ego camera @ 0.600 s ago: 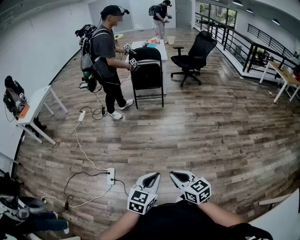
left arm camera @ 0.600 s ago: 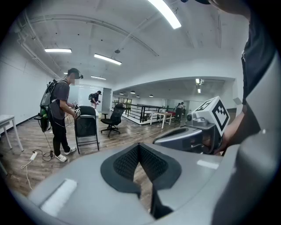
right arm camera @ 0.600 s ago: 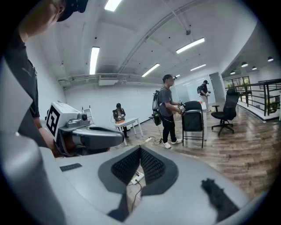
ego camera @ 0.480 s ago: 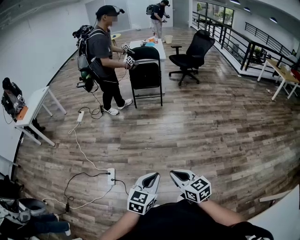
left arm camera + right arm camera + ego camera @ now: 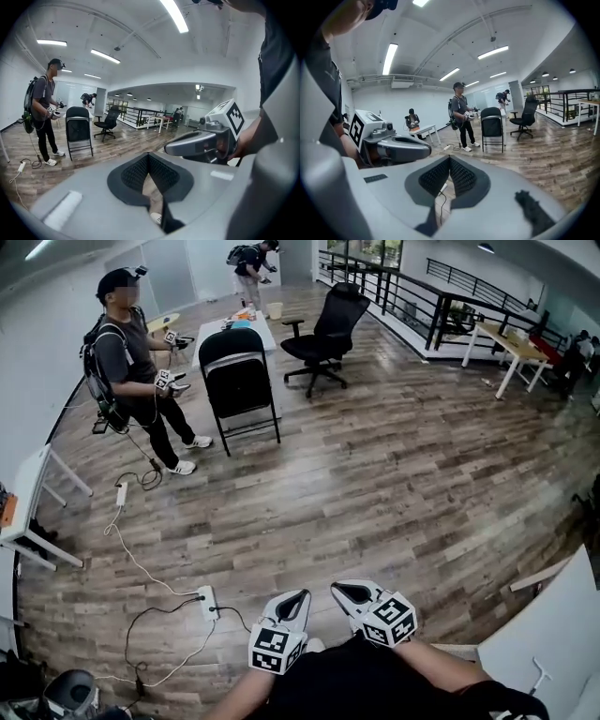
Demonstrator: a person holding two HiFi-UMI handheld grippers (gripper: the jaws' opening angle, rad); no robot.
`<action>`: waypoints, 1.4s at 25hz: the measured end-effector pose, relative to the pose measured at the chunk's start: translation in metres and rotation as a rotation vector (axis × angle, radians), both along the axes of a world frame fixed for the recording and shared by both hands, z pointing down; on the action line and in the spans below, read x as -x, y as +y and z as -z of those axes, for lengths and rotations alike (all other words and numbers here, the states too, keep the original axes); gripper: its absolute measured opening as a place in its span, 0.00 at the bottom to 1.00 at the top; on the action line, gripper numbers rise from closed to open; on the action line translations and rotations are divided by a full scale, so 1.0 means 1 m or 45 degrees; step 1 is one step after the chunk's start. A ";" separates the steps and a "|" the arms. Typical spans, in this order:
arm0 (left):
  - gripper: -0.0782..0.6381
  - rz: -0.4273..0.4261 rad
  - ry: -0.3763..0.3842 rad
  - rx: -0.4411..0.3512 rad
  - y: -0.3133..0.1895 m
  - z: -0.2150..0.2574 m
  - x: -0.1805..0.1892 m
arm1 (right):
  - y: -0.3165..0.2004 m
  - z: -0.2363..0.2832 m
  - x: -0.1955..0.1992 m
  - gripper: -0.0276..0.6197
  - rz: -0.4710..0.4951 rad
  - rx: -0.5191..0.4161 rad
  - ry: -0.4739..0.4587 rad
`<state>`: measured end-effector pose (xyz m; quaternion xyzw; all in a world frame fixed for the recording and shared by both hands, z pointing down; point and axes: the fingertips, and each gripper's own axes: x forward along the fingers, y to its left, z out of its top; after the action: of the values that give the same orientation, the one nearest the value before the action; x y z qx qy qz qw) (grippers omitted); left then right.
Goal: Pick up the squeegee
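Left tongs (image 5: 149, 157), right tongs (image 5: 450, 159): closed, empty

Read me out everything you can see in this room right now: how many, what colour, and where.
folding chair: one, black, far left of centre
office chair: one, black, right of the folding chair
white table: one, behind the folding chair
people: two, dark clothes; one with a backpack left of the folding chair, one at the far end
power strips: two, white, on the floor at left
wooden table: one, light top, far right
railing: one, black, along the far right side
squeegee: none in view
left claw: grey, shut, empty
right claw: grey, shut, empty
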<state>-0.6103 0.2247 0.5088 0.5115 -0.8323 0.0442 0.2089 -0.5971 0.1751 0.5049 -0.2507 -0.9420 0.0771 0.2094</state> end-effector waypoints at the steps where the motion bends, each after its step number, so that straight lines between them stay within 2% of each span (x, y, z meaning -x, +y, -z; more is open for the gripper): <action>1: 0.12 -0.032 0.001 -0.002 -0.003 -0.001 -0.003 | -0.001 -0.002 -0.005 0.05 -0.026 -0.004 0.006; 8: 0.12 -0.206 0.043 0.018 -0.016 -0.010 -0.026 | -0.014 -0.004 -0.037 0.05 -0.195 -0.019 0.038; 13: 0.12 -0.262 0.030 0.008 -0.026 -0.004 -0.023 | -0.027 0.006 -0.046 0.05 -0.289 -0.031 0.016; 18: 0.12 -0.340 0.014 0.000 -0.042 0.000 -0.041 | -0.038 0.005 -0.065 0.05 -0.348 -0.044 0.016; 25: 0.12 -0.439 0.024 -0.016 -0.069 0.001 -0.082 | -0.057 0.008 -0.107 0.05 -0.433 -0.077 0.012; 35: 0.12 -0.505 0.005 -0.055 -0.105 0.012 -0.166 | -0.092 0.013 -0.201 0.05 -0.539 -0.106 0.010</action>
<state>-0.4446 0.1201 0.4964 0.6698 -0.7156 0.0657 0.1868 -0.3962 0.0835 0.4917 -0.0383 -0.9751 0.0814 0.2025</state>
